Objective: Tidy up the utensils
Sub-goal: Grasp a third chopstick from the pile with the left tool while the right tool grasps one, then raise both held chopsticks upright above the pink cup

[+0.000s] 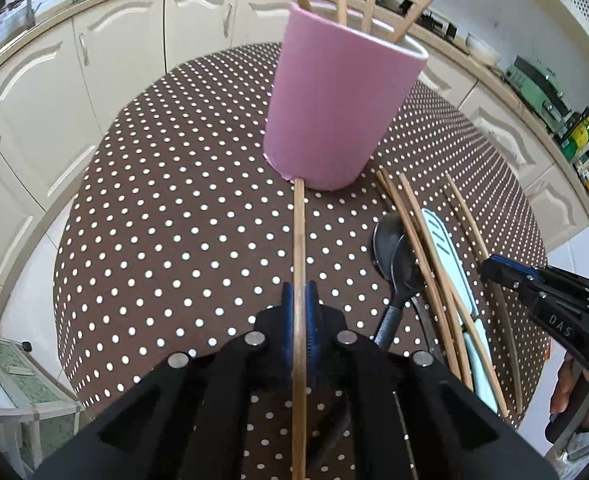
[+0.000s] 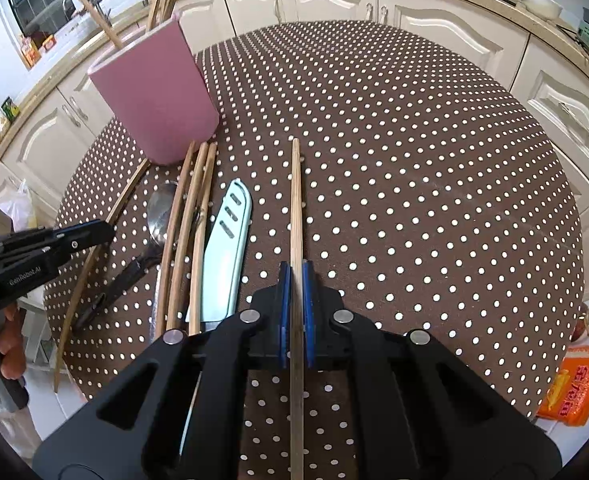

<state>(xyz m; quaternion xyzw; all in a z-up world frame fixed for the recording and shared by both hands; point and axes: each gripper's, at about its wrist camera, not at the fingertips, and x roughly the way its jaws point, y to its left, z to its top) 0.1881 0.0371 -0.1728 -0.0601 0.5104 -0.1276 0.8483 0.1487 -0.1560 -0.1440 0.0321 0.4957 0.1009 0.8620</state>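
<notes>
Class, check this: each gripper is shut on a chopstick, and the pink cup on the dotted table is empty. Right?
Not quite. The cup already holds several chopsticks, as the left wrist view shows. Each gripper is indeed shut on a chopstick.

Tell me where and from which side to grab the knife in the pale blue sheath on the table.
Grip the sheathed knife across its flat sheath near the middle, coming from above with fingers on its long edges. It lies flat; chopsticks crowd its left edge, so lead in from the clearer right side. Its handle end is hidden under the right gripper, so I can't judge that end.
</notes>
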